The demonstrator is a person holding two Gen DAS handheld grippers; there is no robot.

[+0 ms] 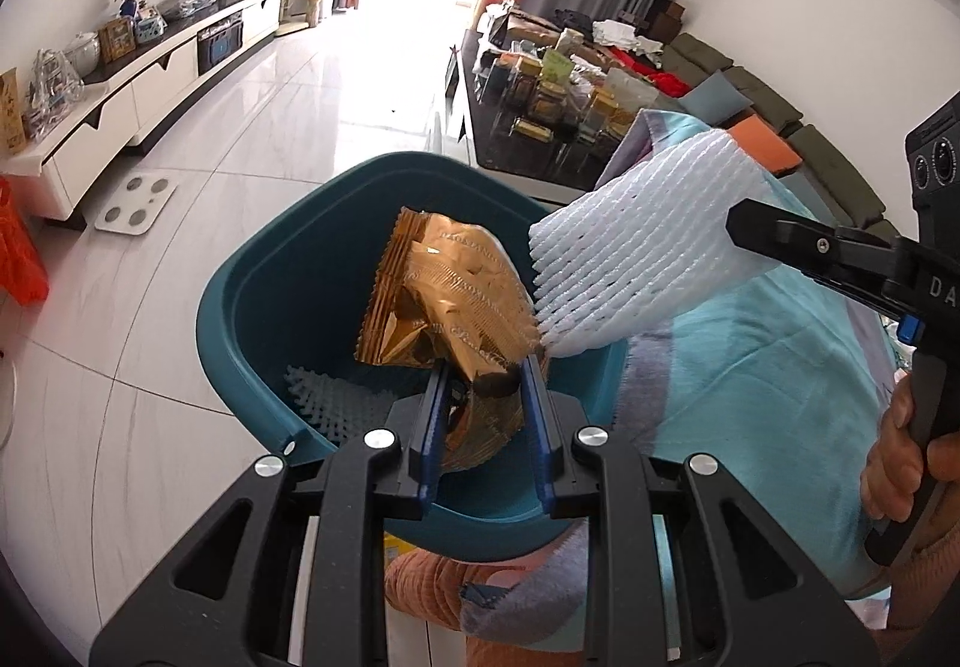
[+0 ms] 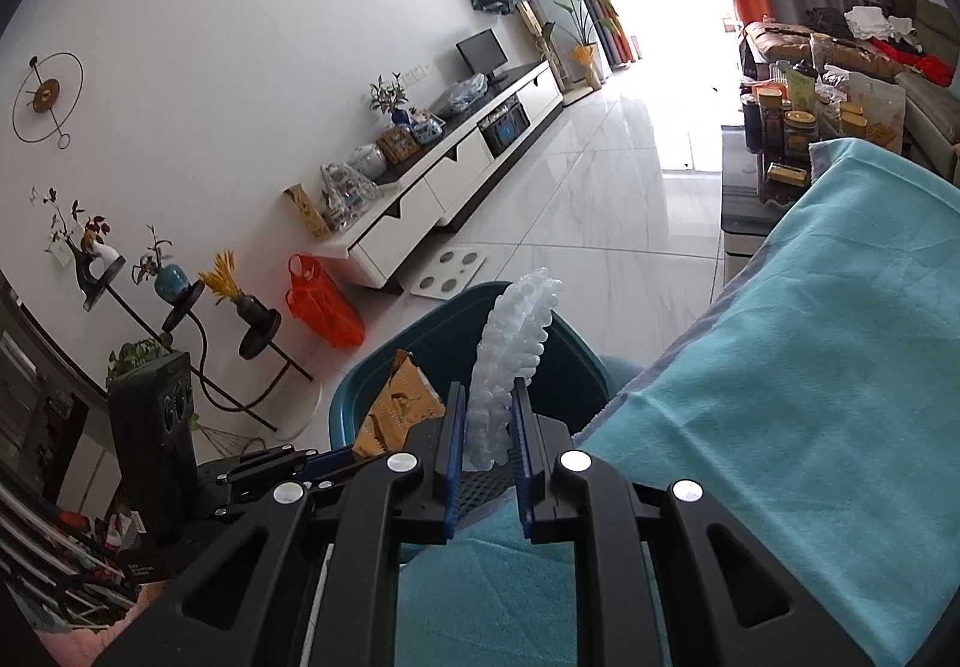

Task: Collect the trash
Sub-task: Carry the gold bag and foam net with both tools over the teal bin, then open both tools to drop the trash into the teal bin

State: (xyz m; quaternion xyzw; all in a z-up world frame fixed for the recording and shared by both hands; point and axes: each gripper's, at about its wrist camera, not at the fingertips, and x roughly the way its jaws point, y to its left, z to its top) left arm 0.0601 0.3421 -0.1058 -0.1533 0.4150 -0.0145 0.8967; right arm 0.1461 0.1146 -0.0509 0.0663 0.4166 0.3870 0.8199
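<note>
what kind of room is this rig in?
Most likely a home living room. A long white TV cabinet with a small monitor runs along one wall, a grey-green sofa stands opposite, and a cluttered coffee table sits between them on a glossy tiled floor.

Bin [image 1: 258, 307] – solid dark teal, inside and out. Wrapper [image 1: 444, 289] – metallic gold-bronze foil, fine ribbed crimp lines along the edges, faint embossed lettering. Foam net [image 1: 624, 241] – white, translucent, ridged mesh pattern; a 2nd foam piece [image 1: 336, 397] in the bin bottom reads pale blue-grey. Towel [image 2: 780, 367] – turquoise with a lilac-grey border stripe. Left gripper [image 1: 483, 385] and right gripper [image 2: 487, 415]: black bodies, blue finger pads, silver screws. Floor [image 1: 252, 139]: white marble-look tile, grey veining.
</note>
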